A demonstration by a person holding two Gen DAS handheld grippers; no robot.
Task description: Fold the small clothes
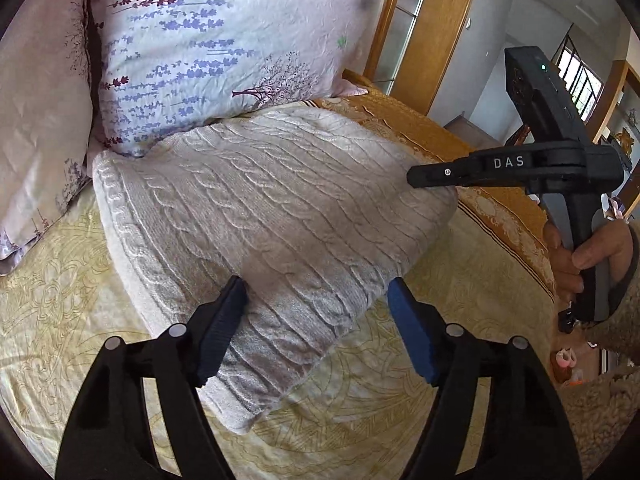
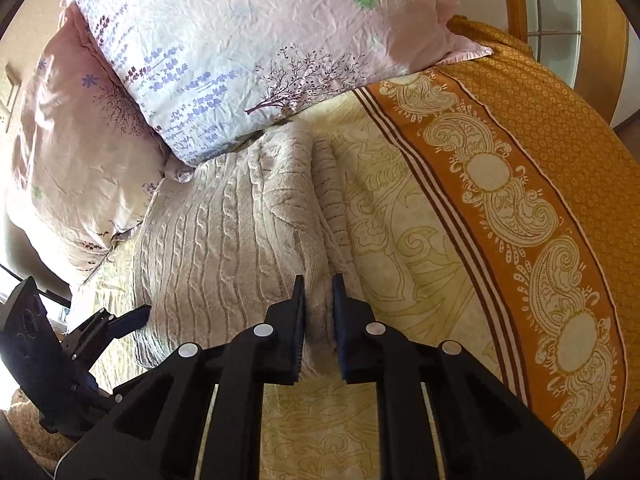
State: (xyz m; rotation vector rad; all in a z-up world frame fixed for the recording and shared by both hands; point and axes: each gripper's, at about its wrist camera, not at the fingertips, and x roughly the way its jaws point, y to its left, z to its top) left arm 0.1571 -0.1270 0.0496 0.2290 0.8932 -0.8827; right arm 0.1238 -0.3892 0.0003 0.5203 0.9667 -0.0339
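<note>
Left gripper (image 1: 316,320) stands wide apart over the near corner of the folded cream cable-knit sweater (image 1: 264,208), pads clear of the fabric. Right gripper (image 2: 319,328) is pinched together on the sweater's right-hand folded edge. Sweater lies on the yellow patterned bedspread (image 1: 400,412), its far edge against the floral pillow (image 1: 208,44). Step looks like final tidy-up; next move probably needs the right gripper to release.
</note>
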